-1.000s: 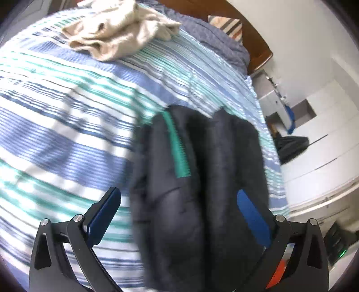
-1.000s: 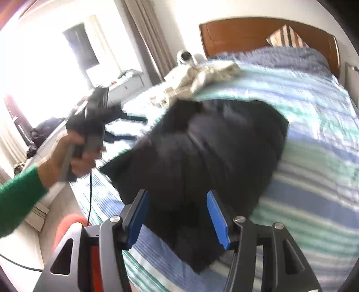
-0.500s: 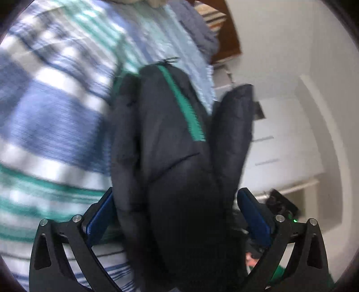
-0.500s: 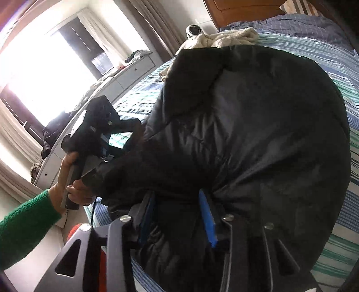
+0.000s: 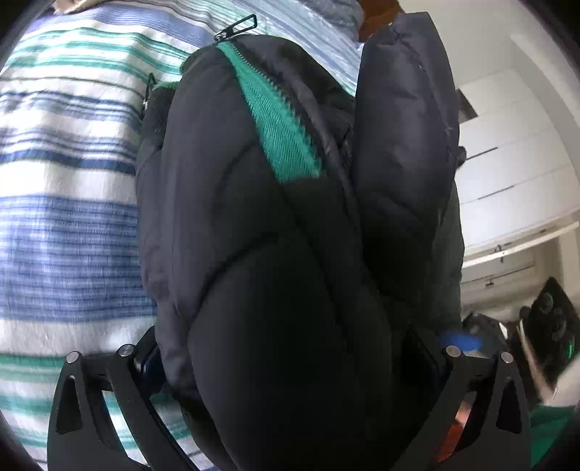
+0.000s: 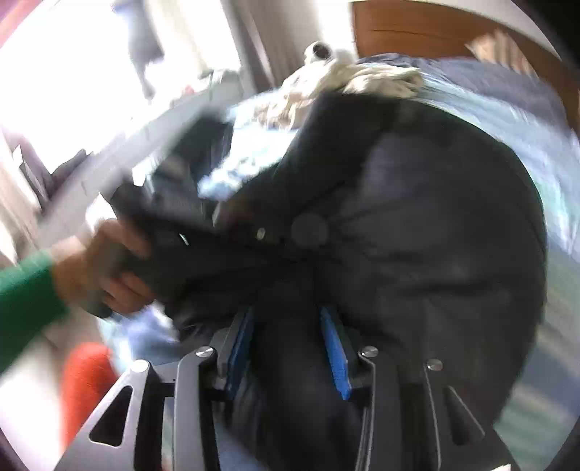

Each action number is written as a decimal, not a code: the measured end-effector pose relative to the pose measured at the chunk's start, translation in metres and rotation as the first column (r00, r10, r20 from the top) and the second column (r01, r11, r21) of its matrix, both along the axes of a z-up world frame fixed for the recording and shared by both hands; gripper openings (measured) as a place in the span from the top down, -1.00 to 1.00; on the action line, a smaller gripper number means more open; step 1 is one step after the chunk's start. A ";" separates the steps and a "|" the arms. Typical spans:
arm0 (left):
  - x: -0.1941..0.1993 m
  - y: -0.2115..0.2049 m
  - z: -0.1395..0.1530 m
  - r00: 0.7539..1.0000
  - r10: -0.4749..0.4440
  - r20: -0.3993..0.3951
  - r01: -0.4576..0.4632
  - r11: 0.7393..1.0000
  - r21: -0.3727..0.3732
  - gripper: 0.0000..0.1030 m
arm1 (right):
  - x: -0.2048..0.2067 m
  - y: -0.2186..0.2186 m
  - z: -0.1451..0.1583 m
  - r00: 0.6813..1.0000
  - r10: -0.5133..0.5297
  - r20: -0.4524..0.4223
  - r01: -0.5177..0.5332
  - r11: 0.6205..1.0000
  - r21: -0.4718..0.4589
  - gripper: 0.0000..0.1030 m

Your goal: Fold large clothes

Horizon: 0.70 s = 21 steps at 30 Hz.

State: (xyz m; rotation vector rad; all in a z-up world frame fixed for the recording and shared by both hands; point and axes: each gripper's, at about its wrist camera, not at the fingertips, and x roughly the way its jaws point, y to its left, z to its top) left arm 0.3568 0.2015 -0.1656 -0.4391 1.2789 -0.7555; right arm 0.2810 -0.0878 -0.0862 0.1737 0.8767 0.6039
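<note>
A home bedroom: striped bedspread (image 5: 69, 224), wooden headboard (image 6: 417, 32), apparently white wardrobe doors (image 5: 507, 152).

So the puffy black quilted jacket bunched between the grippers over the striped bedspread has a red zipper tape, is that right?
Not quite. The puffy black quilted jacket has a green zipper tape, not a red one; the left wrist view shows it clearly, with a metal zipper pull at its top. The rest holds: the jacket is bunched over the blue, green and white striped bedspread.
</note>
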 end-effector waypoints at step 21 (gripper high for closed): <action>-0.007 -0.037 -0.016 0.991 0.131 0.021 -0.129 0.989 -0.068 -0.57 | 0.044 -0.098 -0.069 0.975 -0.103 -0.197 0.162 0.937 0.309 -0.17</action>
